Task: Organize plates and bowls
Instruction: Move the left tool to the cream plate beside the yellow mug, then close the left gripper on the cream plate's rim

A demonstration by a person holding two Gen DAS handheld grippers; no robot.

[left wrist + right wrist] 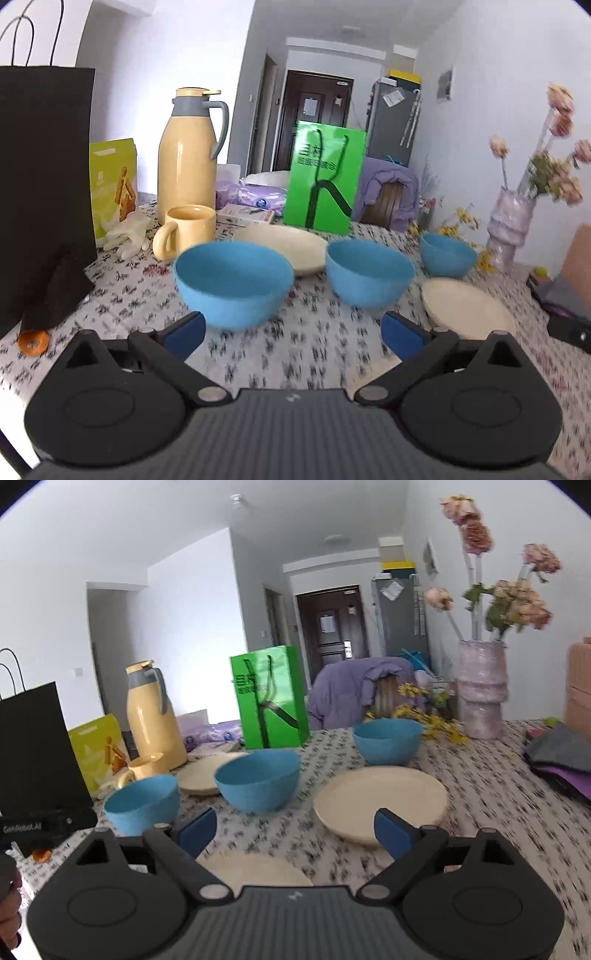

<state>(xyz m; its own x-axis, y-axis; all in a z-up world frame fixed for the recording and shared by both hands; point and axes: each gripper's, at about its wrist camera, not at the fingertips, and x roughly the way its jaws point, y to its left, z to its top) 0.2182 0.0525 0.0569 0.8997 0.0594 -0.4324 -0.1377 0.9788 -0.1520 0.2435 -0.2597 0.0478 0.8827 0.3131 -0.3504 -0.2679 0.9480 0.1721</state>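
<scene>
Three blue bowls stand apart on the patterned tablecloth: a near-left one (233, 282) (142, 805), a middle one (369, 271) (258, 779) and a far-right one (447, 254) (387, 740). Cream plates lie flat: one at the back (284, 245) (207, 773), one at the right (465, 308) (380, 799), and one close under the right gripper (255, 869). My left gripper (291, 334) is open and empty, just in front of the near-left bowl. My right gripper (295, 830) is open and empty, above the nearest plate.
A yellow mug (186, 230), a yellow thermos (188, 155), a black bag (42, 192) and a green bag (325, 181) stand at the left and back. A vase of flowers (480, 690) stands at the right. Folded cloth (557, 757) lies at the right edge.
</scene>
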